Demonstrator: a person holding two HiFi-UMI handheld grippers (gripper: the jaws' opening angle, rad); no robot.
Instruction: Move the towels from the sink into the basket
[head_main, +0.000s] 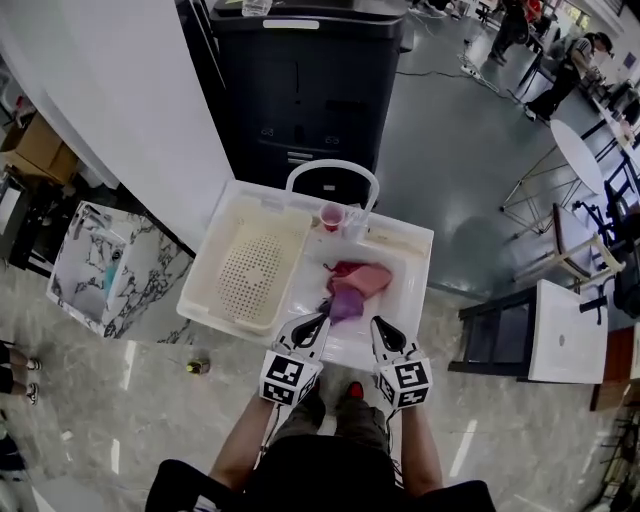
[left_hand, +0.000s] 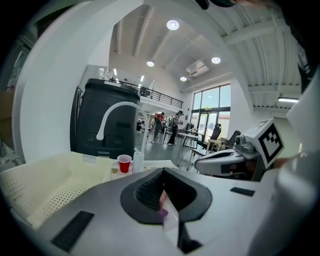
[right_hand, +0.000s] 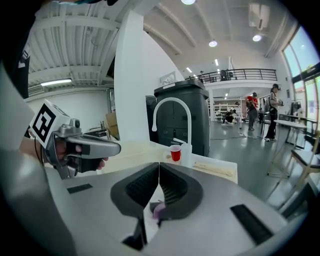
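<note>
Two towels lay in the right-hand compartment of the sink (head_main: 412, 258): a purple towel (head_main: 346, 303) bunched near the front wall, and a pink towel (head_main: 364, 276) just behind it, touching it. The pink one stretched from near left to far right. The purple one was a rounded heap, and I could make out no clear long axis. The purple heap sat just ahead of my two tools, between their tips. The left gripper (head_main: 317, 323) looked slightly nearer to it than the right gripper (head_main: 379, 326). Both grippers pointed forward and a little downward over the sink's front edge. Each had its jaws pressed together with nothing held; purple cloth showed only below and beyond the closed tips. The basket (head_main: 252, 272), cream and perforated, filled the left-hand compartment, beside the towels and on the left gripper's side. I judged that the jaws would need to part before either could take the purple towel.
</note>
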